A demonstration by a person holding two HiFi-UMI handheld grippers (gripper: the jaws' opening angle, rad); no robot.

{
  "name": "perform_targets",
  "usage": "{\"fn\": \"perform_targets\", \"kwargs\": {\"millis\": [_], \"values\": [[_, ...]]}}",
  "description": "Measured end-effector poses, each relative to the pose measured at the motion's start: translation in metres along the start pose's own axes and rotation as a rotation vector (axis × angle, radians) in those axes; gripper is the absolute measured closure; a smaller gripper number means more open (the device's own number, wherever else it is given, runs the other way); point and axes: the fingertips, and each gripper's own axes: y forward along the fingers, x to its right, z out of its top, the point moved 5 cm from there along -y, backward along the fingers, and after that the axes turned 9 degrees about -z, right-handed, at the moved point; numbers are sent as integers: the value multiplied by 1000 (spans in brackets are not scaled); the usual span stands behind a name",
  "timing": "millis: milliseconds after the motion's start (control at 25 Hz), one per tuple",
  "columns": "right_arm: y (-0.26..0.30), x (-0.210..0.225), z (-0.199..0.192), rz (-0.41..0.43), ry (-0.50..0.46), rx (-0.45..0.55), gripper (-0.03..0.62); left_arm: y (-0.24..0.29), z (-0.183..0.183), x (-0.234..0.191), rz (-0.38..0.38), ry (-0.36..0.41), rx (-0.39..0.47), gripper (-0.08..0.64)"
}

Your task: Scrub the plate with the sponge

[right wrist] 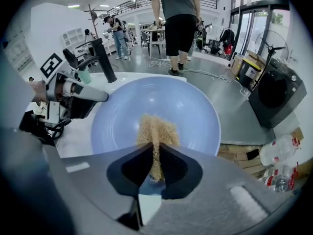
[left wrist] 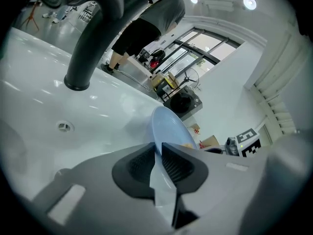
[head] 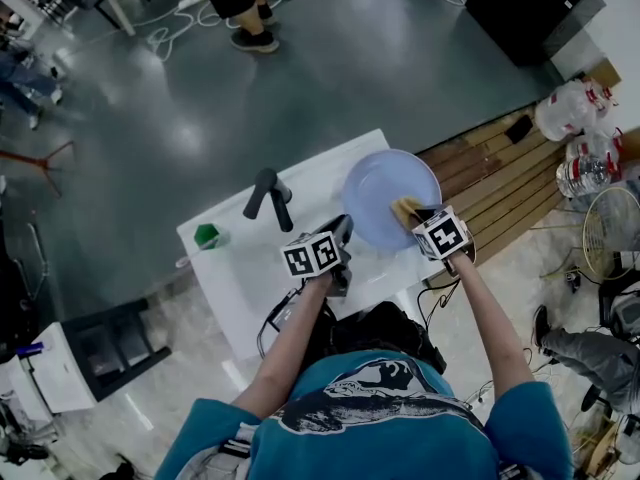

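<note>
Clamps the near rim of the pale blue round plate [left wrist: 168, 124] in the left gripper [left wrist: 157, 148], jaws nearly together, to keep it tilted and steady at the white sink [left wrist: 44, 106], beside the black bent faucet [left wrist: 93, 43]. Pinches the tan fibrous sponge [right wrist: 155, 131] thin in the right gripper [right wrist: 156, 151], jaws squeezed narrow. Sets it, apparently touching, on the plate's inner face, so scrubbing meets a braced surface.

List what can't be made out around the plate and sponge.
- Lower end of the sponge: right gripper view, hidden between the pads of the right gripper.
- Near rim of the plate: same view, behind that gripper's body.
- The green object beside the faucet: head view, too small to identify.
</note>
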Motion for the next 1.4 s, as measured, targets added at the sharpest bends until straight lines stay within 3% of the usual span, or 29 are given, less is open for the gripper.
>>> {"fn": "perform_targets", "kwargs": {"millis": [360, 640, 800, 960, 1120, 1400], "values": [[-3, -59, 3, 209, -50, -19, 554, 2, -2, 0, 6, -27, 7, 506], [0, -74, 11, 269, -63, 0, 554, 2, -3, -1, 3, -19, -23, 508], [-2, -69, 10, 276, 1, 26, 554, 3, -1, 1, -30, -26, -24, 508], [-9, -64, 11, 248, 63, 89, 554, 0, 1, 8, -45, 17, -29, 414], [-26, -59, 14, 232, 132, 187, 554, -9, 8, 21, -46, 83, -15, 405], [-73, -54, 14, 241, 278, 397, 554, -40, 26, 66, -108, 197, 93, 407]]}}
